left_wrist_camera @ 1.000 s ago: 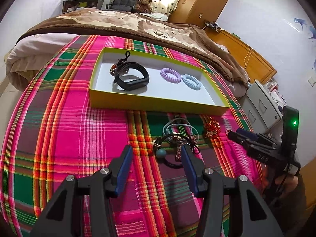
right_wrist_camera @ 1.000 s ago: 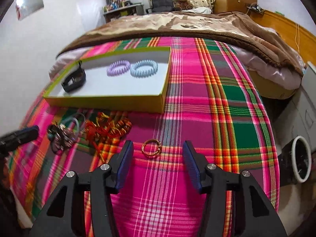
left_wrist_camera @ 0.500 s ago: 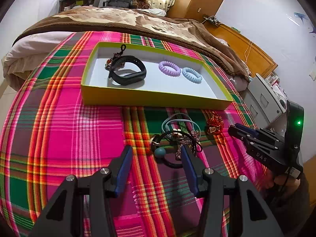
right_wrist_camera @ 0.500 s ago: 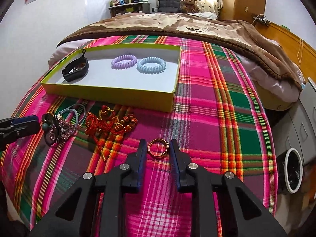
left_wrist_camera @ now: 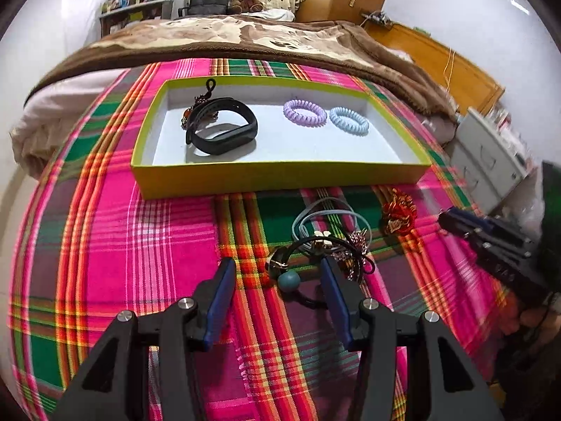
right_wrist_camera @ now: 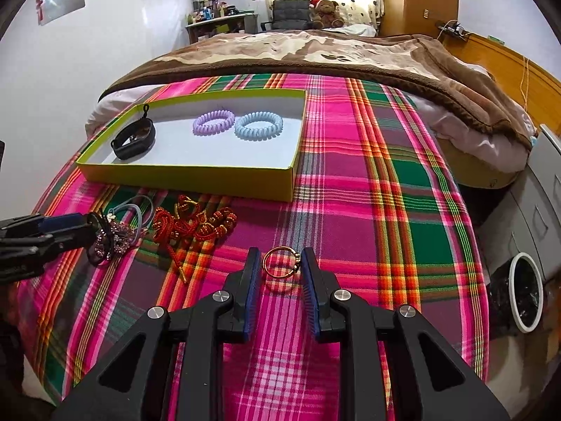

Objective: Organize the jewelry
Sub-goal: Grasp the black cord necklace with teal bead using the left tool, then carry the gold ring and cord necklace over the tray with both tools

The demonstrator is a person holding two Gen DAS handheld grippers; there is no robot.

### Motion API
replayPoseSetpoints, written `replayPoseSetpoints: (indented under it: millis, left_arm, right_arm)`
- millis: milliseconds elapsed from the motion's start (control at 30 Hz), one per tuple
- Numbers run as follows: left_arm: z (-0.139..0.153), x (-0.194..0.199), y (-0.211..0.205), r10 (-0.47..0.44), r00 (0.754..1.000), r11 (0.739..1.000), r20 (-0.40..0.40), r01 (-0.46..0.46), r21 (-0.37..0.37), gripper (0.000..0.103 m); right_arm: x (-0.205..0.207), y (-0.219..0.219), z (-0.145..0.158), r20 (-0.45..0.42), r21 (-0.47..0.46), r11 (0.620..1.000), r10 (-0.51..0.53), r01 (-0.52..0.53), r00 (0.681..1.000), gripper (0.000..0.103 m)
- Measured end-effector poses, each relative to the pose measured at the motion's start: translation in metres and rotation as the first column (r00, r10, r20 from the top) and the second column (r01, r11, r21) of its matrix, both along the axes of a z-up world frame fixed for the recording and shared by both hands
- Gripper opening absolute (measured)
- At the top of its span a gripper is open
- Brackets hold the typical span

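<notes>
Plaid cloth (right_wrist_camera: 368, 175) covers the bed. Near its front, the right gripper (right_wrist_camera: 279, 271) pinches the gold ring (right_wrist_camera: 280, 265) by its outer edges; it looks light, stiff and slippery. Left gripper (left_wrist_camera: 277, 286) stands spread over tangled hair ties (left_wrist_camera: 326, 242).

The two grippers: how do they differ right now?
The left gripper stands wide open over the tangle of hair ties, holding nothing. The right gripper has just been closing and is narrowed around the gold ring, pads at its sides. Both angle down at the plaid cloth.
</notes>
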State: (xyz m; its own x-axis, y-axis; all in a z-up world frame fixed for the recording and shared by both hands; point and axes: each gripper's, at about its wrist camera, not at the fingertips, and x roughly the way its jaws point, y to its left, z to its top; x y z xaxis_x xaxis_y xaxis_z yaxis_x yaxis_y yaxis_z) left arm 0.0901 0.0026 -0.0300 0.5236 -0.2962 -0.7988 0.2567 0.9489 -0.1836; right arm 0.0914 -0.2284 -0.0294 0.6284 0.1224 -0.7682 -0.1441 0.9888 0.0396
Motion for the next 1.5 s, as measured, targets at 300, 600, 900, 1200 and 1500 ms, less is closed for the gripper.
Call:
replayPoseSetpoints:
  millis: [300,600,900,1200,1500]
  left_arm:
    - [0.000,0.000,0.001,0.007,1.000,0.999,0.016,-0.008,0.050,0.020]
    - [0.004,-0.002,0.004,0.022,0.999,0.999,0.034,-0.023,0.039,0.015]
    - [0.026,-0.006,0.013,0.034,0.996,0.999,0.086,-0.035,0.007,0.015]
    - [0.053,0.006,0.010,0.017,0.990,1.000,0.141,-0.015,-0.019,0.015]
    - [0.069,0.048,0.001,0.007,0.989,0.998,0.147,0.003,-0.069,0.015]
  right_arm:
    - [-0.003,-0.004,0.002,0.007,0.029,1.000,-0.008,0.008,1.000,0.024]
    - [-0.006,-0.006,0.005,0.019,0.040,0.999,-0.015,0.015,1.000,0.024]
    - [-0.010,-0.006,0.013,0.042,0.050,0.999,-0.018,0.016,0.999,0.024]
    - [-0.008,-0.002,0.033,0.096,0.062,0.998,-0.011,0.005,0.995,0.024]
    - [0.020,0.005,0.047,0.117,0.095,0.995,-0.005,-0.006,0.993,0.024]
